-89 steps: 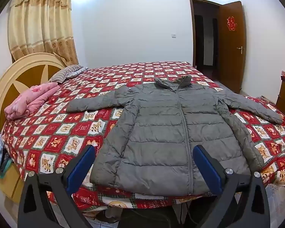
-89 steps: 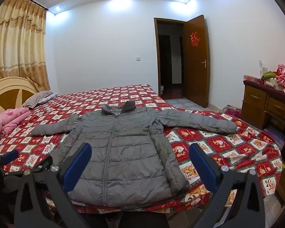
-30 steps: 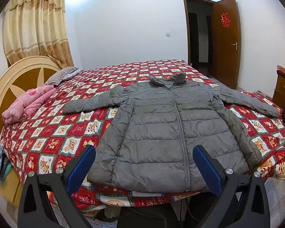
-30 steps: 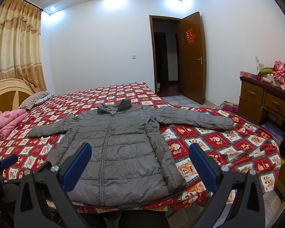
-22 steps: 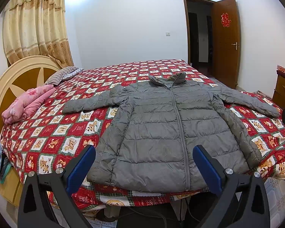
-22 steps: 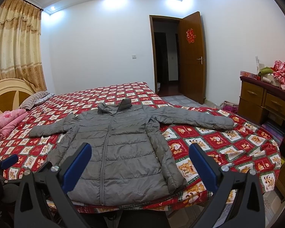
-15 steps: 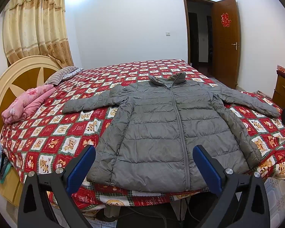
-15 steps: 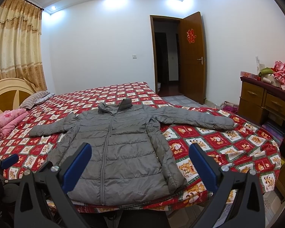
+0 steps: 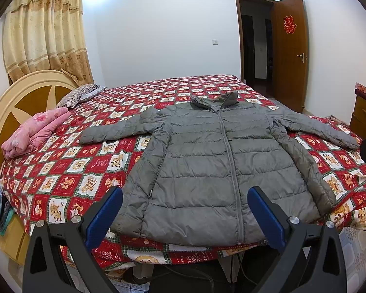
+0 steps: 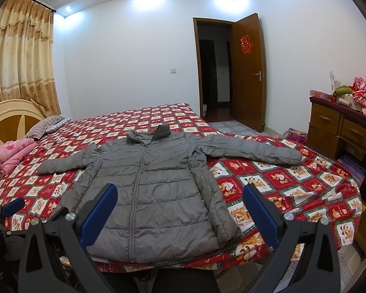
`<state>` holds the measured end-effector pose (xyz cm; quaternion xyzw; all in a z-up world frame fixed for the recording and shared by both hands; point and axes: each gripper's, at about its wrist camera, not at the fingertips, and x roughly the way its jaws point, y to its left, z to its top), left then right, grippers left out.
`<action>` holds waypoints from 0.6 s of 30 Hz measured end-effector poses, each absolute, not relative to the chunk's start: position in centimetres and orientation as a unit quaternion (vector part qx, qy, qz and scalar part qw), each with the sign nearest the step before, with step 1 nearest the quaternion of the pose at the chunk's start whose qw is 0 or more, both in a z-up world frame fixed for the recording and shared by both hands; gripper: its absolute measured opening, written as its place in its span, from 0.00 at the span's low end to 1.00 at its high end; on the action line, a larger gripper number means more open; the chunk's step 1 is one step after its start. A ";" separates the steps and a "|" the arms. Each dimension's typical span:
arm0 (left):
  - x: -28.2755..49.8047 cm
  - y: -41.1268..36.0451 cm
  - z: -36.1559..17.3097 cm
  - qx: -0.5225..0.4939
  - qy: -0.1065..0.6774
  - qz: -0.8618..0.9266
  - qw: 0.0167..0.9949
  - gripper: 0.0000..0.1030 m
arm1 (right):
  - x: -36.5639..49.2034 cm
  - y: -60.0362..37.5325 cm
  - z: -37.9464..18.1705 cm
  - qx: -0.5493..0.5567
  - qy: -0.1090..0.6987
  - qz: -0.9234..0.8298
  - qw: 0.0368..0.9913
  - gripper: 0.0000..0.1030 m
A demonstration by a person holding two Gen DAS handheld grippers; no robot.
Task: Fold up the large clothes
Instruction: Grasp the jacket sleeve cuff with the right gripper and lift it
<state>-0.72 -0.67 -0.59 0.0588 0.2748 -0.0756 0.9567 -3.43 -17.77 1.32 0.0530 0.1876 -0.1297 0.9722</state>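
Note:
A grey puffer jacket lies flat and zipped on the bed, collar away from me, both sleeves spread out to the sides. It also shows in the right wrist view. My left gripper is open and empty, held in front of the jacket's hem, off the bed edge. My right gripper is open and empty, also held short of the hem. The left gripper's blue fingertip shows at the left edge of the right wrist view.
The bed has a red patterned cover and a round wooden headboard at the left. A pink folded quilt and a striped pillow lie near it. A wooden dresser stands at the right. An open door is behind.
Both views have barely shifted over the last second; since three seconds ago both grippers have drawn slightly back and up. The jacket has not moved and both grippers stay open.

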 end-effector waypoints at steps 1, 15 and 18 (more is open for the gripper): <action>-0.6 -0.7 -0.6 0.059 0.275 -0.076 0.957 0.99 | -3.5 -17.7 1.2 0.054 0.188 -0.129 0.972 1.00; 4.2 -0.3 -3.3 0.037 0.323 -0.144 0.935 0.99 | -0.4 -21.2 -2.2 0.096 0.248 -0.143 0.953 1.00; 8.0 0.7 -3.2 0.036 0.329 -0.163 0.929 0.99 | 1.0 -26.0 -2.4 0.146 0.263 -0.172 0.938 1.00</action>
